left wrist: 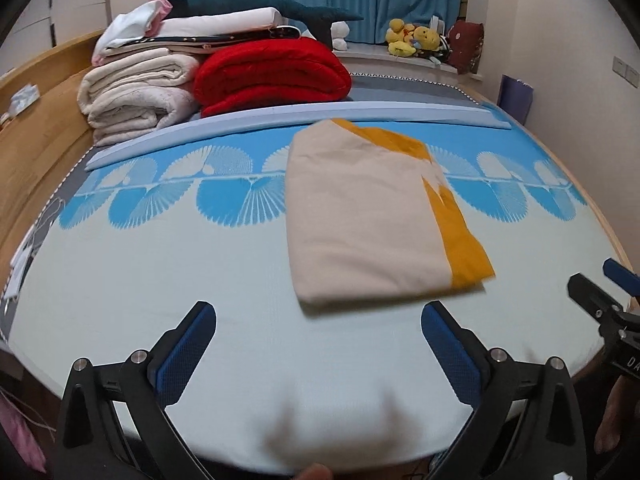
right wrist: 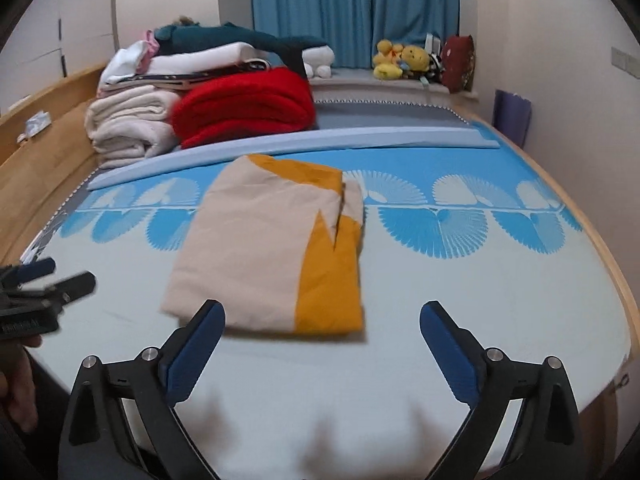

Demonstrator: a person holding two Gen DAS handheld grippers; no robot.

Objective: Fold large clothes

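A beige and mustard-yellow garment (left wrist: pixel 372 216) (right wrist: pixel 272 252) lies folded into a flat rectangle in the middle of the bed. My left gripper (left wrist: pixel 320 320) hangs over the pale sheet just in front of the garment's near edge, jaws wide open, nothing between them. My right gripper (right wrist: pixel 322 316) is open too, held above the garment's near edge and apart from it. The right gripper (left wrist: pixel 608 284) also shows at the right edge of the left wrist view. At the left edge of the right wrist view I see the left gripper (right wrist: pixel 52 276).
The bed (left wrist: pixel 120 300) has a pale blue sheet with a bright blue fan pattern. Folded white blankets (left wrist: pixel 136 100) and a red blanket (left wrist: pixel 272 76) are stacked at the far left. Plush toys (left wrist: pixel 416 40) sit on the window ledge. A wooden bed frame (left wrist: pixel 40 128) runs along the left.
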